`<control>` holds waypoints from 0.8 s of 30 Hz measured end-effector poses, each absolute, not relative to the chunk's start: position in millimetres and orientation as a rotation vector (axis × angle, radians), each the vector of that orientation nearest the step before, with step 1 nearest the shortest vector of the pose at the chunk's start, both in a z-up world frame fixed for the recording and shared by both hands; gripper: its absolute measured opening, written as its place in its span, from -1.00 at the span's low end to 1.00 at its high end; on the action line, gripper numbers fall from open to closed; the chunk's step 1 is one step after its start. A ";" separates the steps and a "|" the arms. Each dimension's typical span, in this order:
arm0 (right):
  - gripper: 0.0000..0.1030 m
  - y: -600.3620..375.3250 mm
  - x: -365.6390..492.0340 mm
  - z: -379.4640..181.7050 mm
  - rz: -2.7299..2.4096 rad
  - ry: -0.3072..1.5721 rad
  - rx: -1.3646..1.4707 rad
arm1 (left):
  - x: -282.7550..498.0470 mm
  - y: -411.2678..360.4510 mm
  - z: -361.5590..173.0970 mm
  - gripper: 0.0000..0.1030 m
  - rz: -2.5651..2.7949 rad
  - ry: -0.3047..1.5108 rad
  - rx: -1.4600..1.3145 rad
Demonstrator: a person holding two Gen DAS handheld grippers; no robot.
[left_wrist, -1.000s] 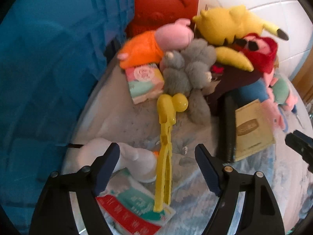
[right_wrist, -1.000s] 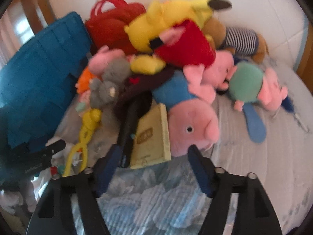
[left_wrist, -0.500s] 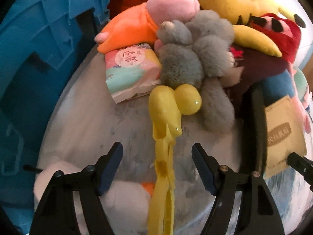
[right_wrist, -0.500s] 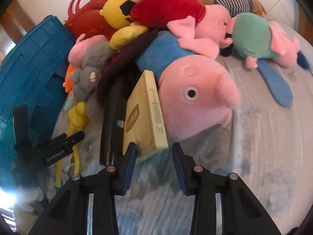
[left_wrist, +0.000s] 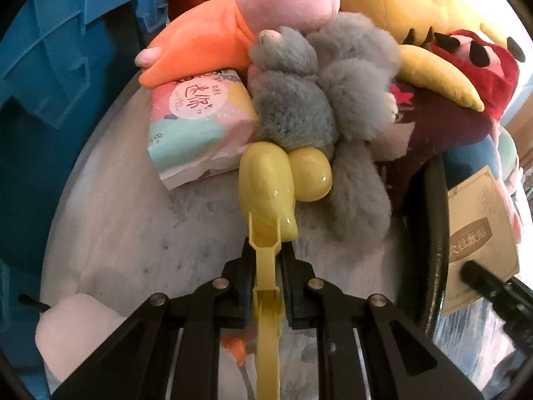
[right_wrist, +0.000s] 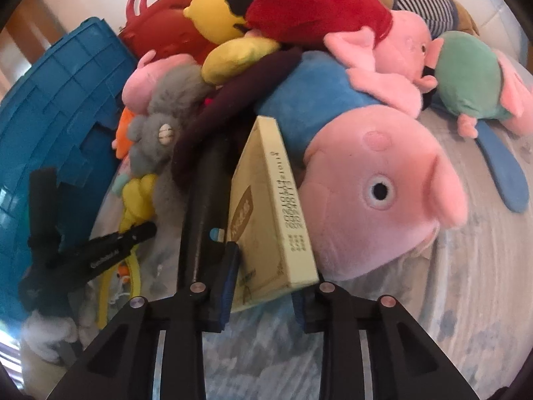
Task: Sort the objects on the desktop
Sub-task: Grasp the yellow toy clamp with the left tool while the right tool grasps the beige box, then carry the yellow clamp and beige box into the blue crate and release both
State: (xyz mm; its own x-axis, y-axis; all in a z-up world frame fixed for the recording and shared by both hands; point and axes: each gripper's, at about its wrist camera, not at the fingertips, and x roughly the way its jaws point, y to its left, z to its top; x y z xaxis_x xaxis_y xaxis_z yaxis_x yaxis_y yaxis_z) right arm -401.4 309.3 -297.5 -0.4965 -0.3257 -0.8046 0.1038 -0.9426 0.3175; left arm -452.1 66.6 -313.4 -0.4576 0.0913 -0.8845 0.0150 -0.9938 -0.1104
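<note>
My left gripper (left_wrist: 266,286) is shut on the handle of a yellow duck-shaped plastic clamp toy (left_wrist: 271,186), which lies on the pale bed cover; the toy also shows in the right wrist view (right_wrist: 138,196). My right gripper (right_wrist: 265,286) is shut on the near lower edge of a cream book box (right_wrist: 273,220), which leans against a big pink pig plush (right_wrist: 376,196). The book also shows in the left wrist view (left_wrist: 479,233). The left gripper appears in the right wrist view (right_wrist: 100,250).
A blue plastic crate (left_wrist: 50,66) stands at the left, also in the right wrist view (right_wrist: 50,126). A grey plush (left_wrist: 319,100), a tissue pack (left_wrist: 196,126), an orange-pink plush (left_wrist: 233,33) and a black pole (right_wrist: 203,206) crowd the pile. A white plush (left_wrist: 76,330) lies near left.
My left gripper moved forward and shut on the yellow toy's handle. My right gripper moved forward and closed on the book's lower edge.
</note>
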 end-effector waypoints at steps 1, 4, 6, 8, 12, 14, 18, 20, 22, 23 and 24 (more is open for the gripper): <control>-0.46 308.6 -399.6 -294.4 -2.505 -0.320 1.407 | -448.4 67.7 -309.9 -0.73 2.642 -0.143 -1.598; -0.78 306.3 -394.5 -285.2 -2.525 -0.280 1.381 | -432.6 72.1 -287.3 -0.73 2.646 -0.133 -1.525; -0.78 304.8 -391.1 -279.1 -2.537 -0.253 1.364 | -420.6 74.9 -267.7 -0.73 2.656 -0.133 -1.463; -0.78 304.2 -386.3 -271.0 -2.552 -0.229 1.343 | -407.6 77.8 -249.4 -0.73 2.662 -0.127 -1.414; -0.78 312.8 -362.6 -234.2 -2.603 -0.207 1.267 | -380.0 84.1 -205.0 -0.73 2.663 -0.138 -1.310; -0.78 315.7 -351.7 -215.0 -2.617 -0.192 1.225 | -374.0 87.5 -180.7 -0.73 2.672 -0.147 -1.256; -0.78 307.6 -337.5 -171.6 -2.614 -0.149 1.109 | -349.8 90.1 -124.1 -0.73 2.749 -0.164 -1.133; -0.78 302.5 -331.9 -147.8 -2.603 -0.121 1.043 | -337.0 91.5 -100.6 -0.73 2.799 -0.172 -1.081; -0.78 295.0 -326.6 -121.4 -2.577 -0.093 0.967 | -324.4 88.6 -77.3 -0.73 2.849 -0.182 -1.029; -0.78 288.0 -325.7 -110.0 -2.564 -0.077 0.931 | -317.6 84.9 -64.2 -0.73 2.878 -0.187 -0.999; -0.78 282.6 -324.2 -97.6 -2.555 -0.056 0.892 | -310.8 79.7 -49.4 -0.73 2.912 -0.189 -0.965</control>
